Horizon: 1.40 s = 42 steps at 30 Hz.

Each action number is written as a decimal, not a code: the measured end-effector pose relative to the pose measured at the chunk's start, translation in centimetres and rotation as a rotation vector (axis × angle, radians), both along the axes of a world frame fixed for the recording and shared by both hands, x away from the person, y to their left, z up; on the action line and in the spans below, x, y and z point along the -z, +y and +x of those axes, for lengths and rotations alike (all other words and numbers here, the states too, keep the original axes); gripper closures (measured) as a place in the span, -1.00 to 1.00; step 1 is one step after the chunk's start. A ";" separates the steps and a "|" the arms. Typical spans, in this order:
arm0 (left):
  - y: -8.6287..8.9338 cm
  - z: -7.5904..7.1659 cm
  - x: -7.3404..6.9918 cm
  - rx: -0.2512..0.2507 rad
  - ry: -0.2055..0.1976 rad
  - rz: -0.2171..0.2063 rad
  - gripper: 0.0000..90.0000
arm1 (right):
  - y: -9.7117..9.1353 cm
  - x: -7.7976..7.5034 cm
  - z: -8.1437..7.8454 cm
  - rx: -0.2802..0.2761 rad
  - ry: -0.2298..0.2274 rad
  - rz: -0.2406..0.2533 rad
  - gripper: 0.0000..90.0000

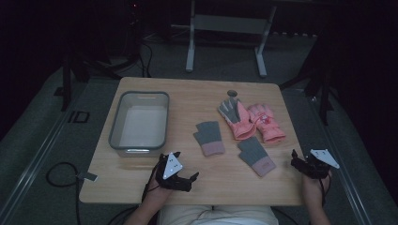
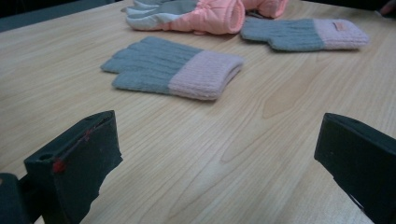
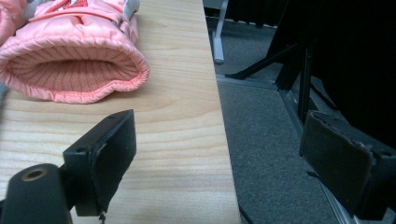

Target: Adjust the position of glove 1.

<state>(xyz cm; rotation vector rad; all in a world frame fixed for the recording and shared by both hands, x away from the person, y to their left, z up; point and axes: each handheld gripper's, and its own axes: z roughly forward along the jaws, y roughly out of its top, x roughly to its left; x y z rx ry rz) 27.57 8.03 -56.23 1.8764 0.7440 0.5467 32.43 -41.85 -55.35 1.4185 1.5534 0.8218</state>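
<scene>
So both tongs, left (image 1: 193, 176) and right (image 1: 294, 158), sit spread wide and empty near the table's (image 1: 141, 183) front edge, with the grey gloves (image 1: 209, 137) and pink gloves (image 1: 253, 121) lying beyond them, untouched.

Dim room, grey carpet floor (image 1: 42, 140). Light wood table (image 1: 197, 93); metal frame with 2 legs (image 1: 190, 51) behind it.
</scene>
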 end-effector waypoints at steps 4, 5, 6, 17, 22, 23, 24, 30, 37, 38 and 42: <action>0.0 0.0 0.0 -0.007 0.003 -0.004 -1.00 | 0.1 0.0 0.1 0.021 0.022 -0.016 -0.71; 0.0 0.0 0.0 -0.007 0.003 -0.004 -1.00 | 0.1 0.0 0.1 0.021 0.022 -0.016 -0.71; 0.0 0.1 0.0 -0.004 0.007 -0.003 -1.00 | 0.1 0.0 0.1 0.021 0.013 -0.018 -0.71; 0.1 0.1 0.0 -0.004 -0.002 -0.010 -1.00 | 0.0 -1.0 -0.2 0.017 0.036 0.047 -0.71; 0.2 0.1 0.0 -0.003 0.001 -0.016 -1.00 | 0.2 -1.7 -0.3 0.006 0.062 0.035 -0.71; 0.2 0.1 0.0 -0.004 0.000 -0.015 -1.00 | 0.2 -1.8 -0.2 0.002 0.066 0.041 -0.71; 0.2 0.1 0.0 -0.003 0.001 -0.015 -1.00 | 0.2 -1.9 -0.2 0.000 0.072 0.049 -0.72; 0.2 0.1 0.0 0.001 0.001 -0.010 -1.00 | 0.7 -2.7 -0.1 -0.020 0.080 0.058 -0.72; 0.1 0.1 0.0 0.006 0.001 -0.007 -1.00 | 1.3 -4.2 0.1 -0.040 0.078 0.050 -0.72; 0.1 0.1 0.0 0.005 0.001 -0.006 -1.00 | 1.4 -4.5 0.1 -0.043 0.071 0.054 -0.72; 0.1 0.1 0.0 0.003 0.001 -0.006 -1.00 | 1.9 -5.6 0.0 -0.064 0.061 0.052 -0.72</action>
